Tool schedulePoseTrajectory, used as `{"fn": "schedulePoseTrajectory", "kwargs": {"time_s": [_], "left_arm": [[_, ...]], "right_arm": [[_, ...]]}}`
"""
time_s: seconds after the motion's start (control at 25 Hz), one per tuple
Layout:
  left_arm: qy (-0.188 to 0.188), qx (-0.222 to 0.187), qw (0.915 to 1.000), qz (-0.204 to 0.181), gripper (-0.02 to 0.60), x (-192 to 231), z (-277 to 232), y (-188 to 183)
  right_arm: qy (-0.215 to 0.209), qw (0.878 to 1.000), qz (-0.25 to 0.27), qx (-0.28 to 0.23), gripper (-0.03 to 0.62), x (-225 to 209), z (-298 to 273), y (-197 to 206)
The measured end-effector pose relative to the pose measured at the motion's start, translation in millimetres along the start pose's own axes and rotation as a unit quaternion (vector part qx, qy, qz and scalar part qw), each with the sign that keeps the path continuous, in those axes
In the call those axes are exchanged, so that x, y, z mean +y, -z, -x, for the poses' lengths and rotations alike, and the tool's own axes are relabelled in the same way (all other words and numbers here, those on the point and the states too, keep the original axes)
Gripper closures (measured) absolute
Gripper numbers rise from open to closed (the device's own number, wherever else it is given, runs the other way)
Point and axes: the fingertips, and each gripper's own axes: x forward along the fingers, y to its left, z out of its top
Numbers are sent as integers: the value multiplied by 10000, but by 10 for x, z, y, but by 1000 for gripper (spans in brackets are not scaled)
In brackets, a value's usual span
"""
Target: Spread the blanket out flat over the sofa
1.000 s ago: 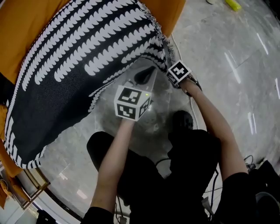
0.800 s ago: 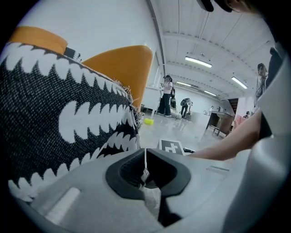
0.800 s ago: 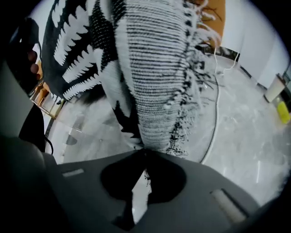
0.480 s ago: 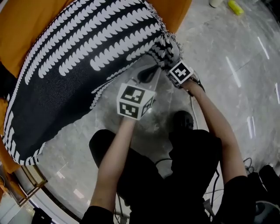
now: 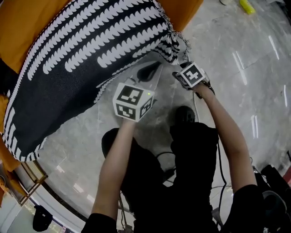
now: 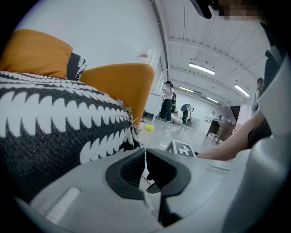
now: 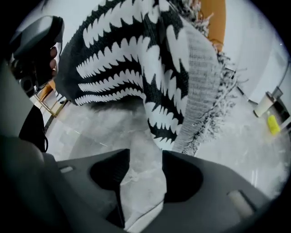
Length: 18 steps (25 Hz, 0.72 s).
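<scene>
blanket (image 5: 77, 68) hides much of sofa (image 5: 25, 25); both cropped above.

HALL FLOOR: A polished grey marble floor (image 5: 254, 68) mirrors the strip lights (image 6: 202, 68) that run along a white ceiling. A small yellow object (image 5: 248, 5) lies on the floor just beside a pale cup (image 7: 263, 105). A wooden frame (image 5: 25, 182) stands at one edge, and a bystander (image 6: 169, 101) stands far across the hall.
</scene>
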Motion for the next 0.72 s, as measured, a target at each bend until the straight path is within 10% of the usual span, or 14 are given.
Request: {"fn": "schedulePoseTrajectory", "kwargs": {"time_s": [0.36, 0.72], "left_arm": [[-125, -309, 9974, 638, 561, -195, 493, -694], [-454, 240, 9963, 693, 561, -391, 997, -1576]], "right_arm": [[-61, 9998, 5, 193, 368, 162, 992, -223], [-287, 9994, 94, 181, 368, 491, 2141, -715]]}}
